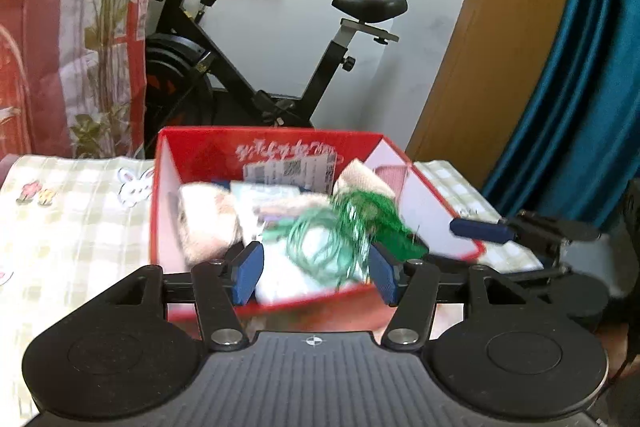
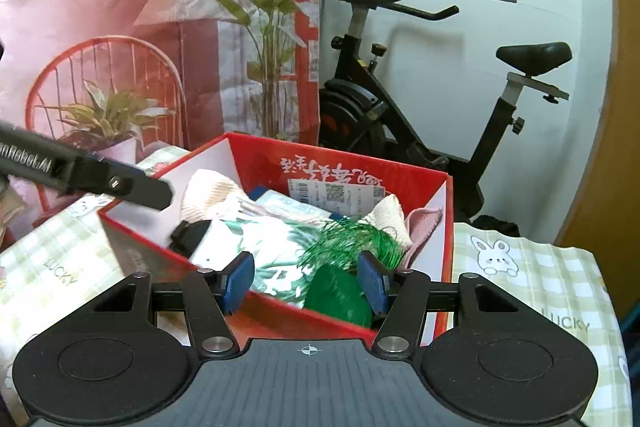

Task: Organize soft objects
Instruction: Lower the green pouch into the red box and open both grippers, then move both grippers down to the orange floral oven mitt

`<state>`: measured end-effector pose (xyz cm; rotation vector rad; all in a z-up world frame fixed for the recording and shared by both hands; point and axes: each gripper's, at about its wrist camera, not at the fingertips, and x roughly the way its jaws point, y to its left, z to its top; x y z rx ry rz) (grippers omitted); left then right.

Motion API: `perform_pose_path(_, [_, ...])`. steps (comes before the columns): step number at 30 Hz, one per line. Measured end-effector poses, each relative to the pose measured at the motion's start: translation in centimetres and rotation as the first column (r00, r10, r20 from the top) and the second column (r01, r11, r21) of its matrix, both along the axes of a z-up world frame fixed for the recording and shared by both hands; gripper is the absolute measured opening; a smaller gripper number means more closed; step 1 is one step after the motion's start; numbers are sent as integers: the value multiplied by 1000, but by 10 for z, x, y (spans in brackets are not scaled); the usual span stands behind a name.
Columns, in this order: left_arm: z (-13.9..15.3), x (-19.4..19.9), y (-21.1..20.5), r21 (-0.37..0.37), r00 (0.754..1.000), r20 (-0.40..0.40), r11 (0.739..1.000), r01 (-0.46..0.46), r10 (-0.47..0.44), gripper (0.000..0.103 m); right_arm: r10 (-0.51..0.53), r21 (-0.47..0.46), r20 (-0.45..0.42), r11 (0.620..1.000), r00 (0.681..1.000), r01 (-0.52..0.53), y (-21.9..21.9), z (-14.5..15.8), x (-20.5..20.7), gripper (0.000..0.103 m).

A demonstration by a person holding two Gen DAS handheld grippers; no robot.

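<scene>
A red box point(image 1: 280, 147) point(image 2: 400, 171) stands on the checked tablecloth and holds soft things: beige knitted cloths point(image 1: 208, 223) point(image 2: 208, 191), a white leaf-print cloth point(image 2: 264, 251), a pink cloth point(image 2: 424, 223) and a green stringy bundle point(image 1: 344, 227) point(image 2: 348, 251). My left gripper point(image 1: 316, 275) is open just above the box's near edge, empty. My right gripper point(image 2: 306, 281) is open over the near side of the box, with the green bundle between its pads but not clamped. The right gripper's finger point(image 1: 480, 229) shows at the box's right in the left wrist view.
A checked tablecloth with rabbit prints point(image 1: 80, 211) point(image 2: 540, 267) covers the table. A black exercise bike point(image 1: 248, 67) point(image 2: 420, 115) stands behind the box by a white wall. A red-and-pink printed backdrop point(image 2: 120, 27) hangs at left, a blue curtain point(image 1: 580, 67) at right.
</scene>
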<state>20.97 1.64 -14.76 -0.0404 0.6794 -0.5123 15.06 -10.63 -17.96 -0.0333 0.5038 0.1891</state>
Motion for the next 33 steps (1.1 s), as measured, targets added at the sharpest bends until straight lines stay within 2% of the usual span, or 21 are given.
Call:
perform_pose_path(7, [-22, -43, 16, 5, 999, -36, 1000, -15, 15, 60, 15, 46, -12, 999, 1000, -14, 2, -8, -42, 54])
perform_pose_path(16, [-71, -73, 25, 33, 988, -146, 999, -36, 40, 60, 5, 53, -157, 999, 988, 3, 13, -57, -86, 54])
perform_pose_path(24, [-103, -81, 28, 37, 971, -235, 999, -33, 41, 60, -46, 89, -286, 993, 957, 74, 7, -92, -108, 54])
perform_pose_path(33, [-119, -83, 26, 28, 960, -277, 999, -23, 30, 60, -125, 82, -332, 984, 935, 161, -3, -103, -114, 59])
